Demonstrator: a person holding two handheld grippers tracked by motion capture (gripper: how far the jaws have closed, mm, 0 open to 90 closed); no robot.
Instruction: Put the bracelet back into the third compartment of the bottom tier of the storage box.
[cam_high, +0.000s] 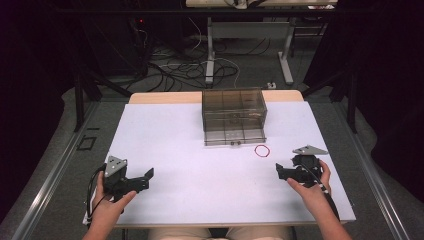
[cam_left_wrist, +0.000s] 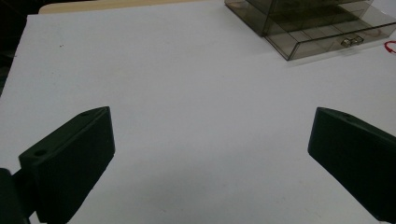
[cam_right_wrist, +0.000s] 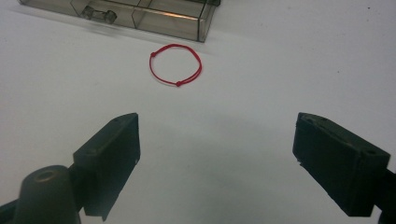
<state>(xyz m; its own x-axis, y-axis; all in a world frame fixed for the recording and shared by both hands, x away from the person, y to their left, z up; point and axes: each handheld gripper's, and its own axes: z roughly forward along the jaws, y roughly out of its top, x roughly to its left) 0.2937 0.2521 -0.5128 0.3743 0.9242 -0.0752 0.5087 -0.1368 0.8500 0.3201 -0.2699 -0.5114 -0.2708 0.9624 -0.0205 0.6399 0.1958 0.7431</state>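
A red string loop (cam_high: 262, 150) (cam_right_wrist: 175, 64) lies flat on the white table top, just in front of the right end of a smoky clear drawer box (cam_high: 234, 116) (cam_right_wrist: 140, 11) (cam_left_wrist: 308, 23). My right gripper (cam_high: 281, 171) (cam_right_wrist: 217, 158) rests low near the table's right front, a short way behind the loop, open, with bare table between its jaws. At the left front my left gripper (cam_high: 145, 179) (cam_left_wrist: 210, 163) is held by a hand, open wide, nothing between its jaws.
The white sheet (cam_high: 200, 150) covers a wooden table (cam_high: 165, 97). The drawer box stands at the back centre, with small metal knobs (cam_high: 235, 143) on its bottom drawer. Cables and table legs (cam_high: 210, 55) lie on the floor beyond.
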